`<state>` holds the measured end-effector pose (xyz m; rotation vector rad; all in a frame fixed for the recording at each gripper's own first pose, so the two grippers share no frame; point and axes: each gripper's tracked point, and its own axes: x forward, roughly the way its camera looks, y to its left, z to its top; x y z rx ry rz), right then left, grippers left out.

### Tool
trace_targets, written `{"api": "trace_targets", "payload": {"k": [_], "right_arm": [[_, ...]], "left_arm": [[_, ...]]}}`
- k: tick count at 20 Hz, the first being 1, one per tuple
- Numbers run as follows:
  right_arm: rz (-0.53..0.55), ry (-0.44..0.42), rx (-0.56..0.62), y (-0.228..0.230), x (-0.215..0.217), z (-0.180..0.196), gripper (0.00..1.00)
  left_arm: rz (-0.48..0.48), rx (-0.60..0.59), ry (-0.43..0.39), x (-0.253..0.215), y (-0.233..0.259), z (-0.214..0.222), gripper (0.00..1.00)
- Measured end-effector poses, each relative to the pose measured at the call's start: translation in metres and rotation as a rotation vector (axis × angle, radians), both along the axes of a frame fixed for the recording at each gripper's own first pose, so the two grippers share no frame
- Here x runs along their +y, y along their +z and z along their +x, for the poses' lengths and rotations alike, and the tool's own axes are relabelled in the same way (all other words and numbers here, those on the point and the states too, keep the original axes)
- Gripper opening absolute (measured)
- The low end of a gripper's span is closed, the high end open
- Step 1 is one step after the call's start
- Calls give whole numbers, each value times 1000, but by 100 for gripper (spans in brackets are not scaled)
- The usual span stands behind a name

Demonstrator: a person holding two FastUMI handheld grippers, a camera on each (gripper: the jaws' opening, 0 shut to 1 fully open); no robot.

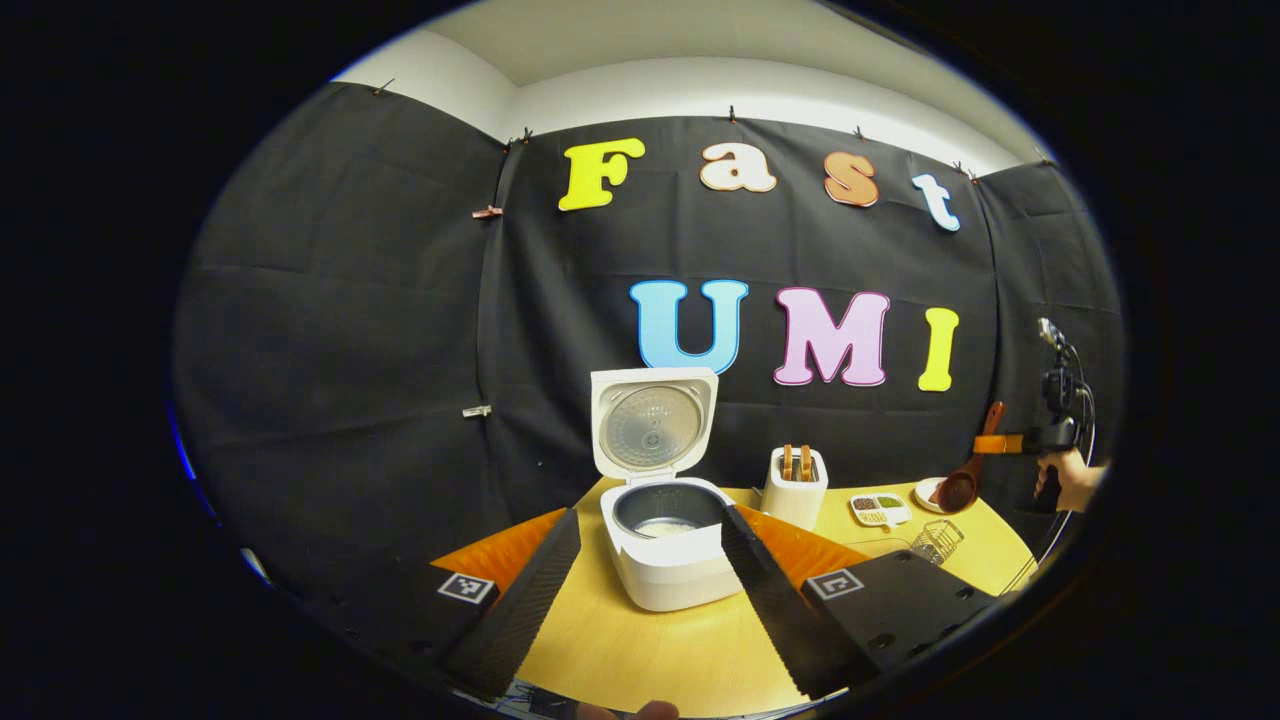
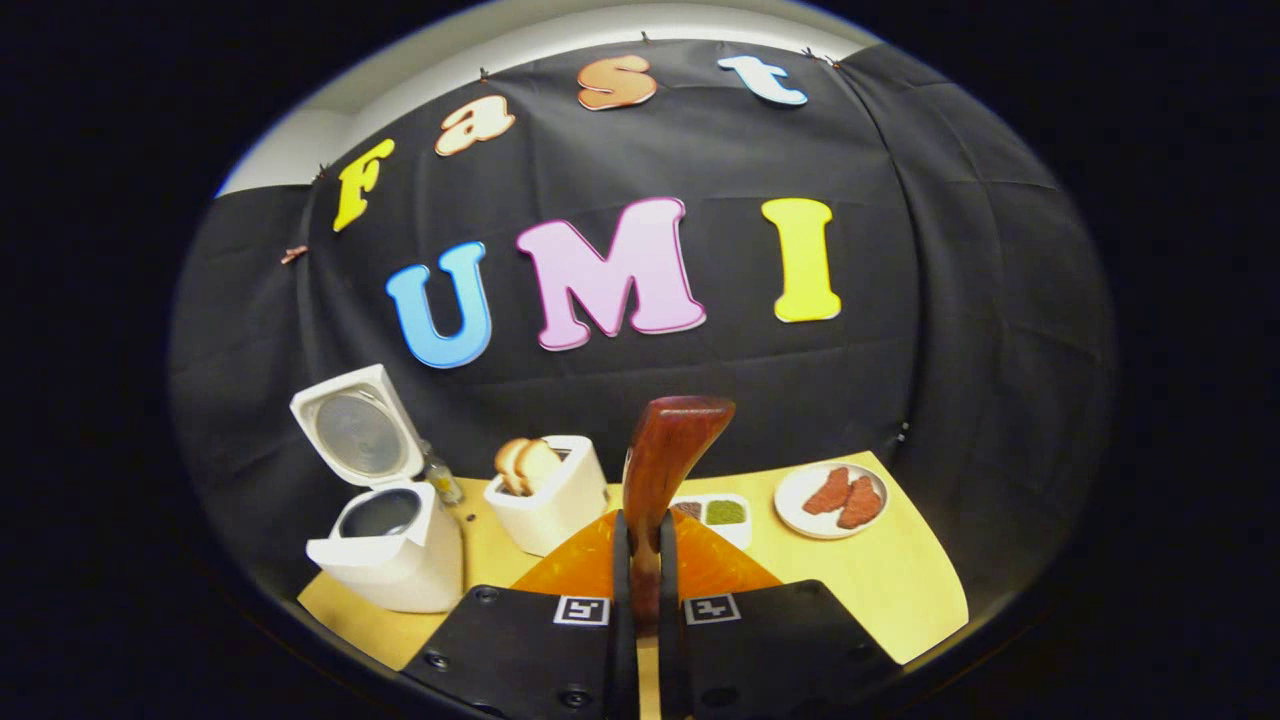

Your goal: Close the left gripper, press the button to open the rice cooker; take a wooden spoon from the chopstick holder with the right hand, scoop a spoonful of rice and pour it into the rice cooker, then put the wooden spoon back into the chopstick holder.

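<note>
The white rice cooker [image 1: 668,575] stands open with its lid [image 1: 650,425] tipped up, and a little white rice lies in the pot [image 1: 665,527]. My left gripper [image 1: 645,600] hovers open just in front of it, one finger on each side. To the right of the cooker is the white chopstick holder [image 1: 795,495] with wooden handles in it. At the far right, my right gripper [image 1: 1045,435] holds the wooden spoon [image 1: 962,485], bowl down, over the plate. In the right gripper view my right gripper [image 2: 640,570] is shut on the wooden spoon [image 2: 662,460], with the cooker [image 2: 390,550] and holder [image 2: 555,500] to its left.
A sectioned dish of grains [image 1: 880,510], a small plate [image 1: 928,492] and a wire basket [image 1: 938,540] sit right of the holder on the wooden table [image 1: 650,650]. An orange mat [image 2: 720,570] lies under my right gripper. A plate with red pieces [image 2: 832,498] is at the right.
</note>
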<state>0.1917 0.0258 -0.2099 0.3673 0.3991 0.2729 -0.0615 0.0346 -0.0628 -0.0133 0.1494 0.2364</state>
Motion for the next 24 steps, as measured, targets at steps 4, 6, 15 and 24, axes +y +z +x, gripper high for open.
{"api": "trace_targets", "payload": {"k": [4,6,15,24], "right_arm": [[6,-19,82,-55,-11,7,12],[4,-21,108,-74,-12,11,12],[39,-61,233,-138,-14,23,12],[72,-84,304,-158,-23,12,18]], "left_arm": [[2,19,13,-13,2,1,98],[13,23,19,-18,8,2,97],[65,34,18,-41,22,7,97],[53,33,24,-37,22,10,97]]}}
